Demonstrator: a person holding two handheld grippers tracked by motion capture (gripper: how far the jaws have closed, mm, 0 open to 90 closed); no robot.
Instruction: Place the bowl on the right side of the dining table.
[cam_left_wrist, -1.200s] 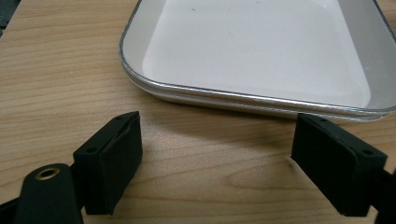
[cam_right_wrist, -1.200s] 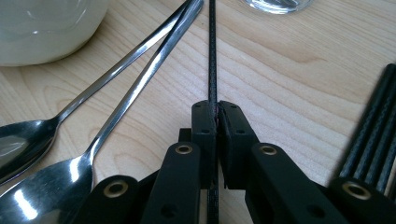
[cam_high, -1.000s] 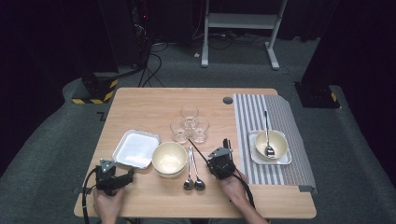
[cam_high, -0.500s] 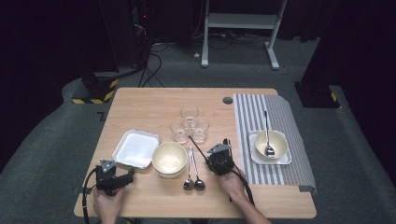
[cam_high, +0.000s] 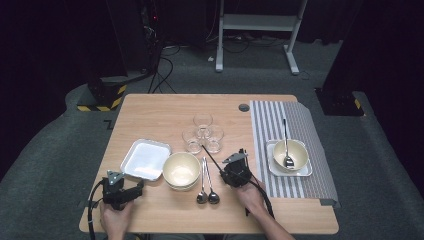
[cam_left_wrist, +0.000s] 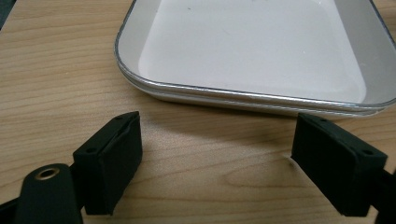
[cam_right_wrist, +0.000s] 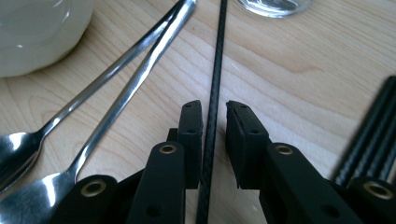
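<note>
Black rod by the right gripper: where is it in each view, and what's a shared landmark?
High view: black rod runs diagonally from the glasses down to the right gripper.
Right gripper view: rod runs up the centre between the slightly parted jaws.
Left gripper view: faces the white tray instead.
Shared landmark: the two spoons.
</note>
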